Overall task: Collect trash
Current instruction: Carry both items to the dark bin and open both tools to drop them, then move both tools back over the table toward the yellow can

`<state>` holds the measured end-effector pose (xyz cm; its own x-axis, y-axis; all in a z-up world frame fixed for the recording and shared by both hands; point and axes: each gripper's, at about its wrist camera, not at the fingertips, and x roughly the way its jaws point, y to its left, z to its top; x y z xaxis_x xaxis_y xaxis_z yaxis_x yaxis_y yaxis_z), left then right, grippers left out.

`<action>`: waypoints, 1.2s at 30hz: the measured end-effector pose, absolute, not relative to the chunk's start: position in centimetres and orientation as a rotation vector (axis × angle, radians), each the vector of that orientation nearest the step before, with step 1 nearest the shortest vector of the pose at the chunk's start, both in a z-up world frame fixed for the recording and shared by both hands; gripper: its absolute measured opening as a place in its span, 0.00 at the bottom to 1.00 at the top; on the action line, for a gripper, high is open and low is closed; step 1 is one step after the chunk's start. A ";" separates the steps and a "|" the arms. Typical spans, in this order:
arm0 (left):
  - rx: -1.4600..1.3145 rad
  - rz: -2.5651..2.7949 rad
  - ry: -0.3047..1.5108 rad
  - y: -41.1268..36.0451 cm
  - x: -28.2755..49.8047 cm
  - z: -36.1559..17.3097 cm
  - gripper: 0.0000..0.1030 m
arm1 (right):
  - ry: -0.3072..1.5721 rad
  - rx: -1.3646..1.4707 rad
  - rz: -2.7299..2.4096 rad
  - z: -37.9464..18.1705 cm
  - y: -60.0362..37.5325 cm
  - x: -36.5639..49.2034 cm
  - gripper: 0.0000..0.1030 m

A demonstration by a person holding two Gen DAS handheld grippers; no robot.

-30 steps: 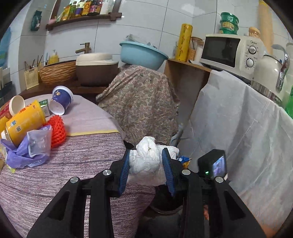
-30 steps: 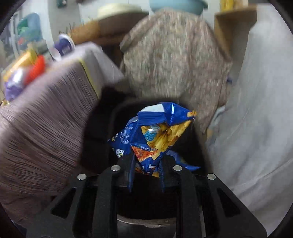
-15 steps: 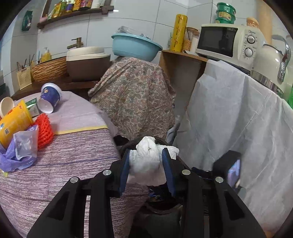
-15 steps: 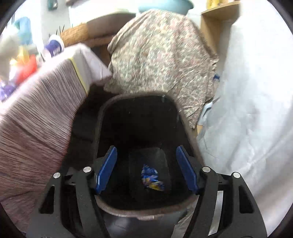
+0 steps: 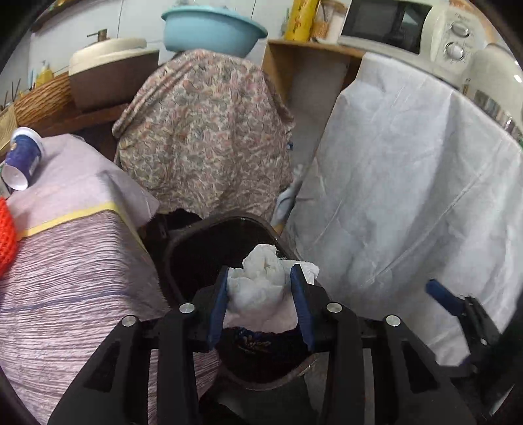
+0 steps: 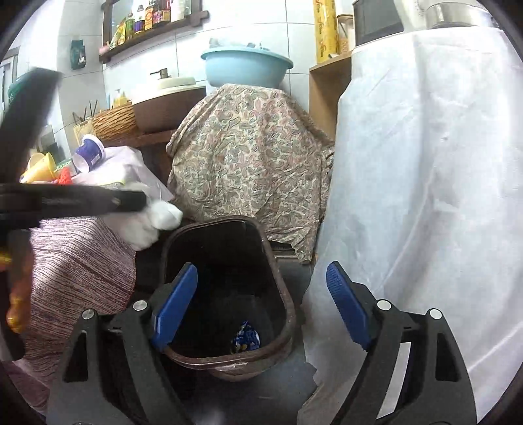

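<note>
L gripper (image 5: 260, 296) pinching tissue wad (image 5: 261, 284) over bin (image 6: 225, 229) rim: centre, then release. R gripper (image 6: 261, 304) jaws just spread, empty; chip bag (image 6: 245, 340) at bin bottom.

A domestic kitchen is indicated by the white tiled wall (image 6: 255, 36) and a wooden shelf (image 6: 153, 23) stocked with bottles and condiment packets. A microwave oven (image 5: 405, 26), a blue plastic basin (image 6: 246, 67) and a woven basket (image 6: 114, 122) are seen on the counters, and a dark waste bin (image 6: 225, 291) is placed on the floor beside a cloth-covered table (image 5: 72, 278)
</note>
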<state>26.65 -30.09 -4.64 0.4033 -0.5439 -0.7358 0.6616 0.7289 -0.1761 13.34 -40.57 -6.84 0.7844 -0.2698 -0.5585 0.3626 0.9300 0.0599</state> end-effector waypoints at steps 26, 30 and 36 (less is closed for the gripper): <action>-0.029 -0.713 0.638 -20.1 22.0 1.7 0.94 | 0.552 0.223 -0.244 -5.3 -38.7 14.5 0.82; -0.056 -0.630 0.610 -15.7 21.2 2.3 0.94 | 0.542 0.208 -0.185 -4.6 -37.2 15.3 0.82; -0.005 -0.455 0.594 -9.7 20.1 2.2 0.95 | 0.525 0.158 -0.020 -2.9 -32.4 17.7 0.82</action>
<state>20.08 -9.69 2.24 0.7329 -0.4148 -0.5392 0.4122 0.9013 -0.1331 17.70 -32.41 -2.92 0.8654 0.0211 -0.5006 0.0600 0.9876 0.1454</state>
